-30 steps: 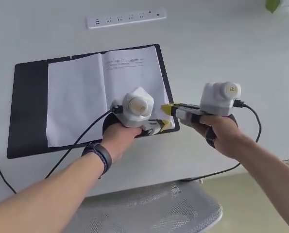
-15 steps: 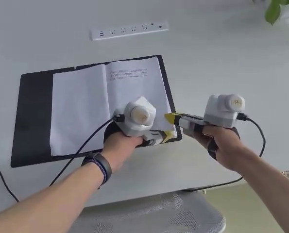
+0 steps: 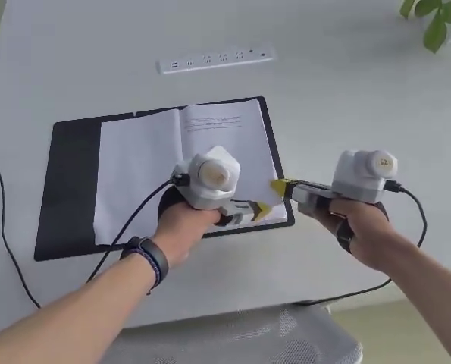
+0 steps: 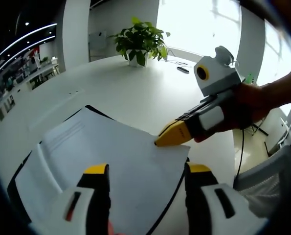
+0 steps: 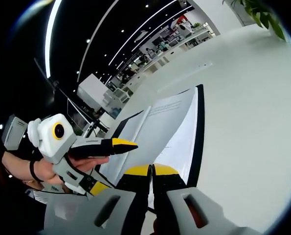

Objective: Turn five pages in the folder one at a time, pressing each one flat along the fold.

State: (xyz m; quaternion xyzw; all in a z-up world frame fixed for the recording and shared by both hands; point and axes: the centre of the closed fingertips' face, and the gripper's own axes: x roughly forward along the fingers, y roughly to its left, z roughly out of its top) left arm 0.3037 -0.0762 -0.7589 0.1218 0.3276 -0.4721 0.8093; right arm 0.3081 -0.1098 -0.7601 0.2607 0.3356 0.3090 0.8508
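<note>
The black folder [image 3: 70,189] lies open on the white table with white pages [image 3: 225,136] on top. My left gripper [image 3: 254,212] hovers over the lower right corner of the right page [image 4: 111,147]. Its jaws are open [image 4: 147,171], with nothing between them. My right gripper [image 3: 278,185] comes in from the right. Its yellow tips [image 4: 172,134] meet the page's right edge near that corner. In the right gripper view its jaws [image 5: 152,171] are closed together on the edge of the page [image 5: 160,122], which sits slightly above the black cover. The left gripper [image 5: 111,165] shows there too.
A white power strip [image 3: 214,59] lies behind the folder. A potted plant [image 3: 437,23] stands at the far right corner. Cables [image 3: 1,227] trail off the table's near edge. A mesh chair [image 3: 270,334] sits below that edge.
The head view has shifted, so the folder sits lower and further right in the picture. Both grippers hold about the same place by the page's lower right corner.
</note>
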